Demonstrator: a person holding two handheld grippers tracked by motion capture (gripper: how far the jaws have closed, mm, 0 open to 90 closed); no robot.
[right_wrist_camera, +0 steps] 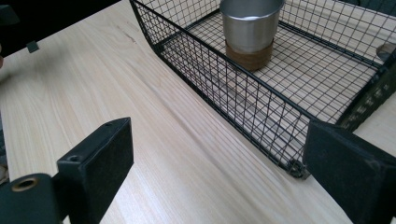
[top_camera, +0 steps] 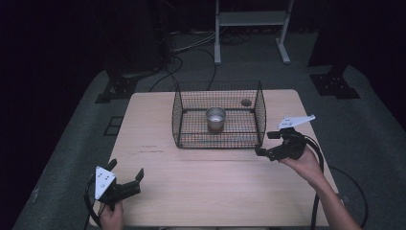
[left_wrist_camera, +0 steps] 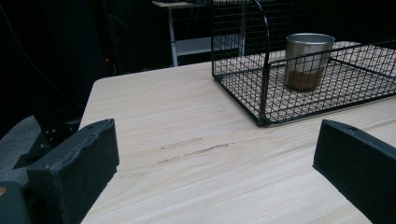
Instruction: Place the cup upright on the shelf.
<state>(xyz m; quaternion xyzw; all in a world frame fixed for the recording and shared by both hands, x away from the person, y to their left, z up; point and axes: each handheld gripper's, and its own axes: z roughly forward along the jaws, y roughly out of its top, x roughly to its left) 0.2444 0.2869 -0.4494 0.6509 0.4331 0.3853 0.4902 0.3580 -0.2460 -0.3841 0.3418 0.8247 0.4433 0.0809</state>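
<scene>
The steel cup [top_camera: 215, 118] stands upright mid-basket [top_camera: 178, 115], at the counter's [top_camera: 201, 187] twelve o'clock. Probably light, rigid, slippery: grip its rim. Left gripper [top_camera: 125, 178] and right gripper [top_camera: 262, 143] jaws released, empty.

From my seat, the pale wooden table [top_camera: 215, 191] carries a faint scuff [top_camera: 149, 149] at 9 o'clock. Beyond it on the grey floor [top_camera: 383, 143] I see a white frame [top_camera: 251, 19] at 12 o'clock, cables [top_camera: 191, 45] at 11, and black stand feet [top_camera: 117, 88] at 10.
</scene>
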